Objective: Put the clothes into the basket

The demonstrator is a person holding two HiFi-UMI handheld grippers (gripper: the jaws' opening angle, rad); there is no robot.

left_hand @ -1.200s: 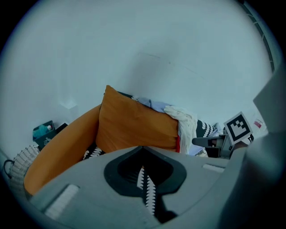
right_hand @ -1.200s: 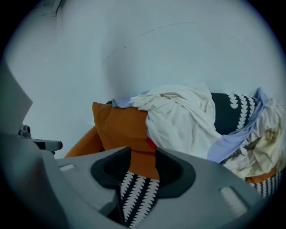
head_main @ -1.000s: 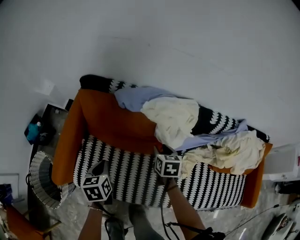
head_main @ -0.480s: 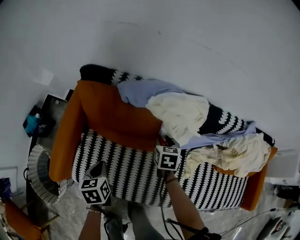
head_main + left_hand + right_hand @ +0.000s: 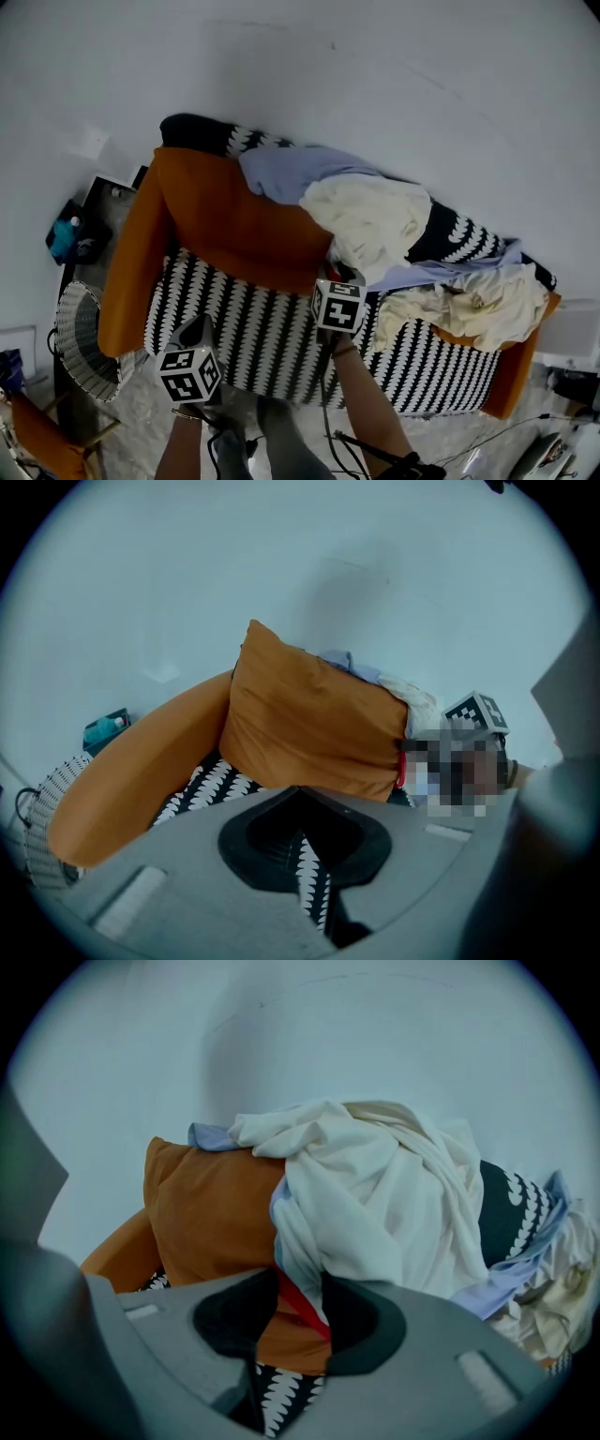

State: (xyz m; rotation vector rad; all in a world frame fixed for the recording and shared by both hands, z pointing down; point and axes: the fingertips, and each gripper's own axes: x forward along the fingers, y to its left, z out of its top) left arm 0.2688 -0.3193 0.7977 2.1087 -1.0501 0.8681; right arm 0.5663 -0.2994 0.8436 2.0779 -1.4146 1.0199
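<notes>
Orange sofa [image 5: 225, 225] backs flat against white wall. Wicker basket [image 5: 80, 342] stands at its left end. Cream garment [image 5: 375, 1194] heaped on backrest, hem at tips of your right hand-held gripper [image 5: 300, 1324]: jaws apart, just been closing, red strip [image 5: 294, 1299] in gap, nothing pinched. Left hand-held gripper [image 5: 302, 841] slightly open, empty, above patterned seat [image 5: 262, 328].

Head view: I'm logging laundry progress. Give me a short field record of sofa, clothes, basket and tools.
sofa: orange, zigzag-patterned seat
clothes: cream garment partly over blue garment on the backrest; cream heap at the other end
basket: wicker, on the floor by the sofa's arm
left tool: open, empty, over the seat
right tool: jaws just been closing, at the cream garment's lower edge, no grip yet
</notes>
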